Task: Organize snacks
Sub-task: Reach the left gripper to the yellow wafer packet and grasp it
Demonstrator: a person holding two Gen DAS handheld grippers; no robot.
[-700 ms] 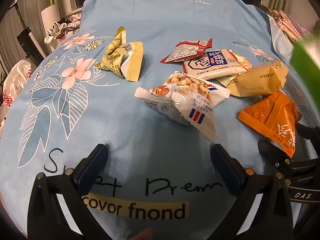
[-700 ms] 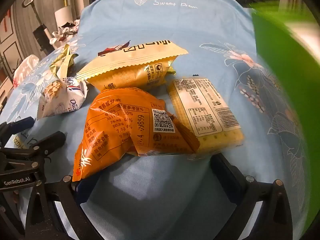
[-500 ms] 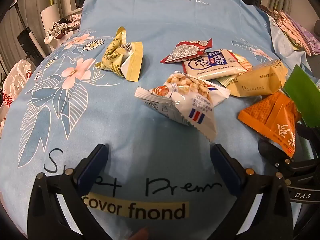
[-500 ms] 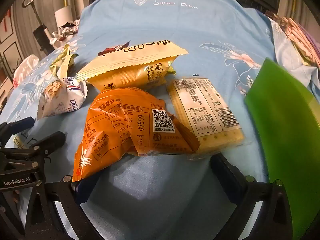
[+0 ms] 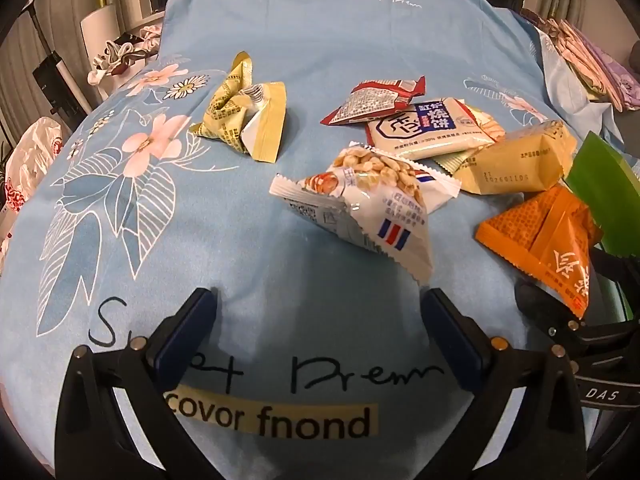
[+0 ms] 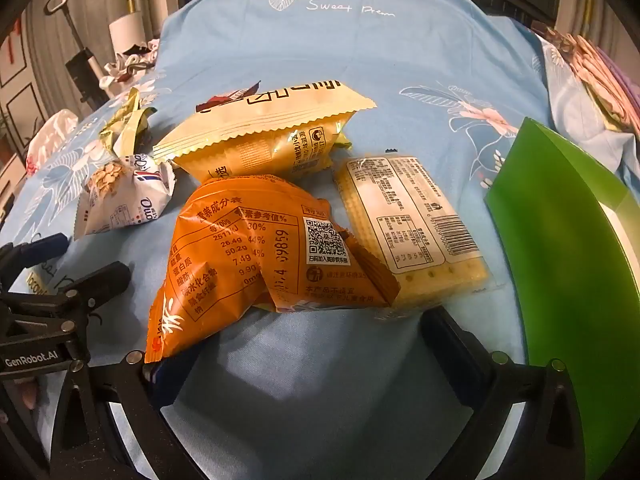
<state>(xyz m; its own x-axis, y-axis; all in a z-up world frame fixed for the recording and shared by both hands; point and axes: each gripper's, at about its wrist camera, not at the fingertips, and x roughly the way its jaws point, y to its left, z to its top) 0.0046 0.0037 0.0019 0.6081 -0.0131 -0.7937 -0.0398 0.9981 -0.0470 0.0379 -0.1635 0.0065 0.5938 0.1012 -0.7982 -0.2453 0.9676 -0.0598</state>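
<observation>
Left wrist view, left gripper: I have its fingers spread wide and grasping nothing, low over the blue bedsheet, lined up toward the peanut packet, probably my nearest pick.
Left wrist view, snacks: loose on the sheet, none sorted yet. The peanut packet is a puffed white pillow with crimped ends; a crumpled yellow wrapper lies apart to its left; a red packet and a white biscuit pack overlap farther back.
Right wrist view, right gripper: fingers released and parted, the orange packet resting over its left fingertip, so I judge a grab is close.
Right wrist view, materials: glossy, creased orange film; a puffy yellow pillow pack behind it; flat clear-wrapped crackers touching its right side.
Right wrist view, green sheet: smooth, stiff-looking, standing at the right; perhaps the container wall, I cannot tell.
</observation>
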